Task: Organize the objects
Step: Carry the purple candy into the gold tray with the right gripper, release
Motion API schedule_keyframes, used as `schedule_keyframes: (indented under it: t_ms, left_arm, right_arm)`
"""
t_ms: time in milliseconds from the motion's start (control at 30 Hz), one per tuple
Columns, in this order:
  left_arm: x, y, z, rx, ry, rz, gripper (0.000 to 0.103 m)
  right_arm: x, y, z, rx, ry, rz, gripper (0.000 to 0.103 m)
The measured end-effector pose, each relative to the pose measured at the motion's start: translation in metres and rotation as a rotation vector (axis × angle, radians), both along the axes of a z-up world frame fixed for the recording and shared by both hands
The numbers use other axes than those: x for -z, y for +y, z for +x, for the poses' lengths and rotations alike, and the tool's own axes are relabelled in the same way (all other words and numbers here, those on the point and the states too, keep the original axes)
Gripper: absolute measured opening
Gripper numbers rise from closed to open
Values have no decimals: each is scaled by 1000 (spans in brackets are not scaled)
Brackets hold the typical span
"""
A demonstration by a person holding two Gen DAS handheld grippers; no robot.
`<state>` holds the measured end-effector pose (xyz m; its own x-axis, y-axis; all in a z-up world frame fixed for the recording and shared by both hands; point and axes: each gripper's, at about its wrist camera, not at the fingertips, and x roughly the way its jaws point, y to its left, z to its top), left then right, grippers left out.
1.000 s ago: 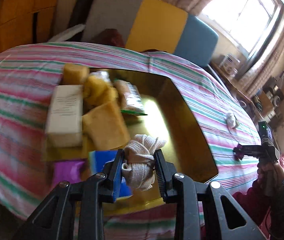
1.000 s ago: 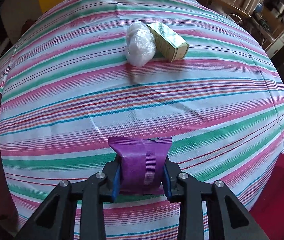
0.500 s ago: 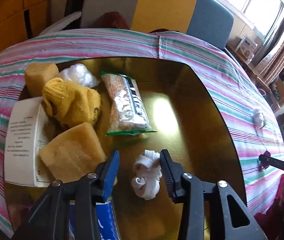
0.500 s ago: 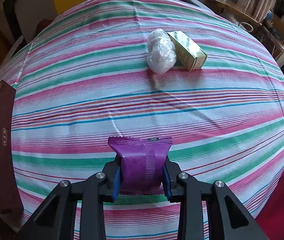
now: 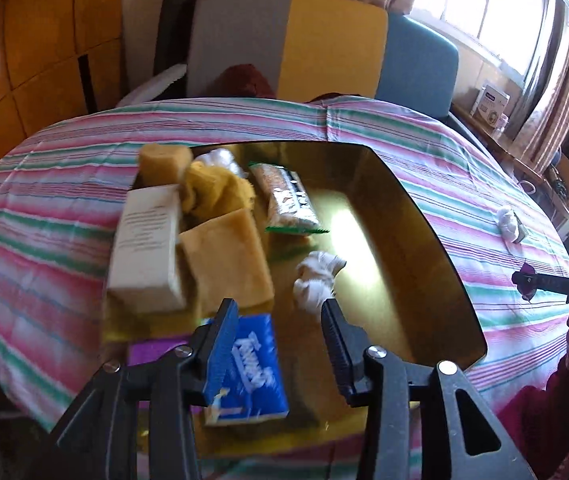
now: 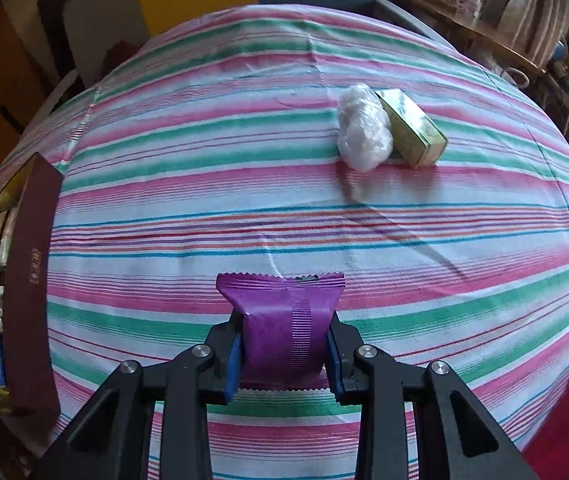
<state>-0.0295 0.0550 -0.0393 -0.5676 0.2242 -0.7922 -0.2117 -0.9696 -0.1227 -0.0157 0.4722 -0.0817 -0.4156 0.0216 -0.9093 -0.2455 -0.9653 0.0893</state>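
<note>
My left gripper [image 5: 278, 330] is open and empty above the gold-lined box [image 5: 424, 248]. A white knotted cloth [image 5: 316, 278] lies on the box floor just ahead of its fingertips. The box also holds a white carton [image 5: 144, 246], yellow sponges [image 5: 224, 260], a yellow cloth [image 5: 216, 190], a snack packet [image 5: 288, 204] and a blue tissue pack [image 5: 250, 368]. My right gripper [image 6: 284, 354] is shut on a purple packet [image 6: 284, 324] above the striped tablecloth [image 6: 204, 200]. A white plastic bundle [image 6: 362, 134] and a green box [image 6: 412, 128] lie further on.
The box's dark red wall [image 6: 30, 280] stands at the left of the right wrist view. My right gripper with the packet shows at the right edge of the left wrist view [image 5: 540, 280]. A sofa [image 5: 324, 44] and shelves [image 6: 484, 20] lie beyond the table.
My left gripper opened and let the white cloth go into the box, then drew back and up. My right gripper moved left toward the box with the purple packet held.
</note>
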Motion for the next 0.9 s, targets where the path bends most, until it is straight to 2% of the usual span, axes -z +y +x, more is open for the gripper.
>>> schedule_keyframes:
  t_ms: [233,467,733,900]
  left_arm:
    - [-6,-11,20,1,28,3,43]
    - [-9,-12,25,7,46,10,43]
    - [-11,-17,29,0,50,22,43]
    - [-8,-20,29,-9,41,26,43]
  right_arm:
    - [7,-32,13,-74,4,4,34]
    - [9,-51,16,-76,-2,-8,34]
    - [-12,-79,20,-84,64,-62,34]
    - [-39,-123,14,-174,138,-88,34]
